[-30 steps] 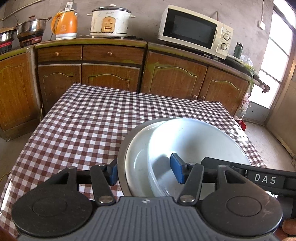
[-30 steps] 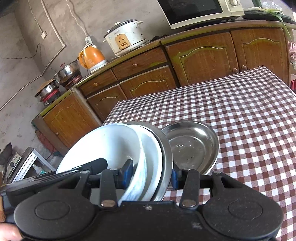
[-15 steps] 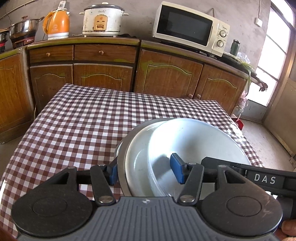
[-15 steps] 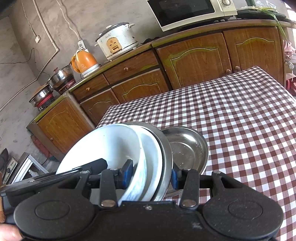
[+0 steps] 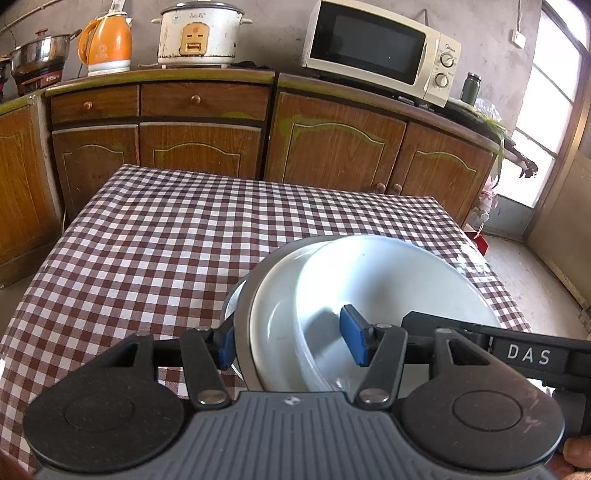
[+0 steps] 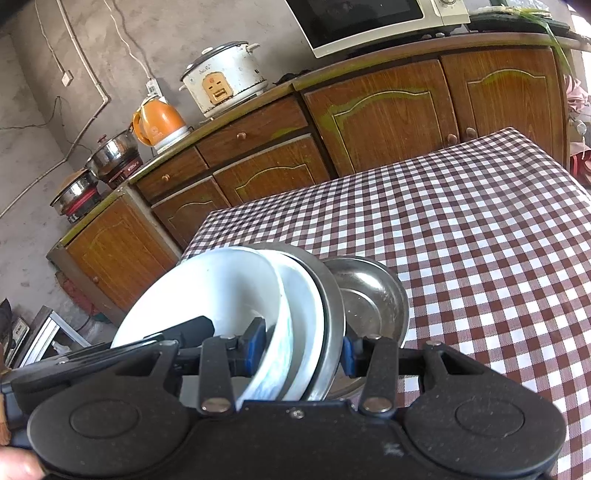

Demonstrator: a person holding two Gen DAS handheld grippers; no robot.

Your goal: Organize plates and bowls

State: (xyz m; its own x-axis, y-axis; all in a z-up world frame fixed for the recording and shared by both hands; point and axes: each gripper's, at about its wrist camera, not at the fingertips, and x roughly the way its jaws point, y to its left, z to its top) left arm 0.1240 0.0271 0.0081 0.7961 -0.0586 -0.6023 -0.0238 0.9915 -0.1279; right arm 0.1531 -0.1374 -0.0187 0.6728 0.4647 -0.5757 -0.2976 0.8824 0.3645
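Stack of dishes gripped from both sides above the checked table

Dishes fill the lower middle of both wrist views: a white bowl (image 5: 388, 280) nested in a white plate (image 5: 273, 325), which sits in a steel plate (image 5: 242, 332). The left tongs (image 5: 291, 345) are clenched on the stack's rim, one blue pad outside the steel plate at lower left of centre, the other inside the white bowl. The right tongs (image 6: 301, 349) grasp the same stack (image 6: 295, 314) on the opposite rim, one pad inside the bowl, the other against the steel plate's outer face. In the left view the other tool crosses the lower right, marked "DAS". A second steel dish (image 6: 369, 295) lies on the table (image 6: 480, 258) just right of the stack in the right view; whether the stack touches it I cannot tell. Along the top stand wooden cabinets (image 5: 332, 140), a microwave (image 5: 380, 48), a rice cooker (image 5: 199, 33) and an orange kettle (image 5: 107, 46).
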